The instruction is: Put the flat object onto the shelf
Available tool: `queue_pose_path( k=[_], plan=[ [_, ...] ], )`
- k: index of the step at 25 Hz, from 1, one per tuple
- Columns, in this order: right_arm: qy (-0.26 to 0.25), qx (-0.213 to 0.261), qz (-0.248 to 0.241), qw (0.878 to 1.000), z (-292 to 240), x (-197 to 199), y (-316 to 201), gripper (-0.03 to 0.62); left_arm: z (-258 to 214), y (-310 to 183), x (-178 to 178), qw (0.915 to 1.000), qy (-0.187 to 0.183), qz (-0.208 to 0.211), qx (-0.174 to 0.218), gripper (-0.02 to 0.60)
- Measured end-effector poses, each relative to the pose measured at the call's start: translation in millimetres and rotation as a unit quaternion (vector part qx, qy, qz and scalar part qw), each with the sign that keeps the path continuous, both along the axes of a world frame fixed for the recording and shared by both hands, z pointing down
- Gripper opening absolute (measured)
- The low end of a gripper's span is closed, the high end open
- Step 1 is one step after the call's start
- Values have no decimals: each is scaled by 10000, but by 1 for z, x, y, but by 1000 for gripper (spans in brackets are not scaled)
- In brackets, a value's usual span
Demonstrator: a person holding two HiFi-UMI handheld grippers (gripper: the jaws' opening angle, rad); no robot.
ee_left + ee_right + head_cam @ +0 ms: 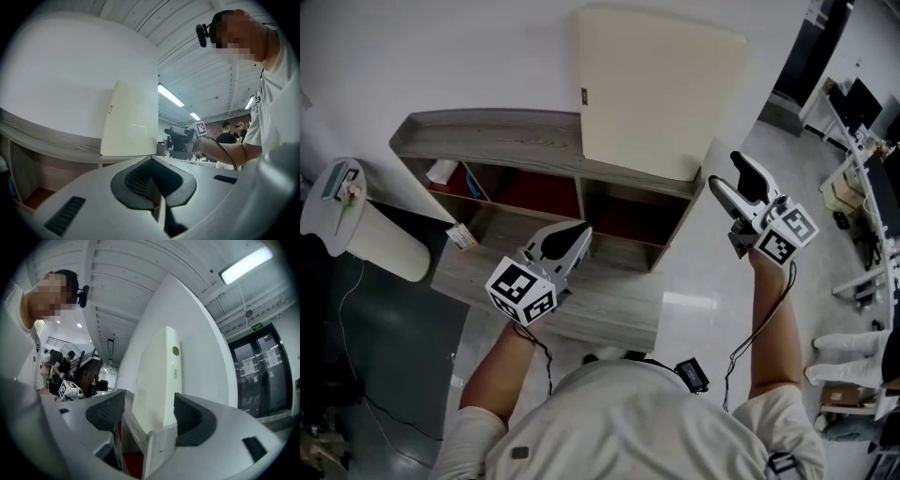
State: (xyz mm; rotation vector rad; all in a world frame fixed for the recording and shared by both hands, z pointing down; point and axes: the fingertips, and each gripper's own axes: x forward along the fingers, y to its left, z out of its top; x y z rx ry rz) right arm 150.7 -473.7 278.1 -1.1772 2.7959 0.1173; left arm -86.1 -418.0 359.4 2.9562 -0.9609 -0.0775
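Note:
The flat object is a cream panel that stands upright on the top board of the grey wooden shelf and leans on the white wall. My left gripper hovers in front of the shelf's middle compartments, shut with nothing in it. In the left gripper view the panel rises above the closed jaws of the left gripper. My right gripper is open, beside the shelf's right end and apart from the panel. Between its fingers I see the shelf corner and the panel's edge.
A white round stand sits left of the shelf, over a dark mat. A low wooden platform lies in front of the shelf. Small items fill the left compartment. Desks stand at the far right.

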Motion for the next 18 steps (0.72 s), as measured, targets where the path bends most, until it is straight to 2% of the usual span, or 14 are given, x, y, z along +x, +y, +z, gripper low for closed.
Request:
queue_pose_path(
  k=[3, 7, 10, 13, 16, 18],
  plan=[
    [112, 5, 248, 9996, 16, -9, 23, 319, 2, 14, -3, 10000, -13, 41, 13, 14],
    [186, -33, 165, 9997, 33, -33, 63, 307, 4, 33, -7, 10000, -25, 95, 13, 15],
    [292, -60, 236, 9993, 51, -52, 86, 216, 8, 44, -8, 9999, -41, 143, 10, 14],
    [365, 3, 386, 9986, 64, -65, 105, 159, 13, 52, -6, 9998, -52, 171, 6, 14],
    [209, 115, 537, 9983, 68, -67, 123, 71, 18, 61, 0, 9998, -52, 187, -23, 15],
    [148, 71, 565, 9983, 72, -66, 133, 42, 18, 69, 7, 9998, -68, 192, -14, 14]
  ],
)
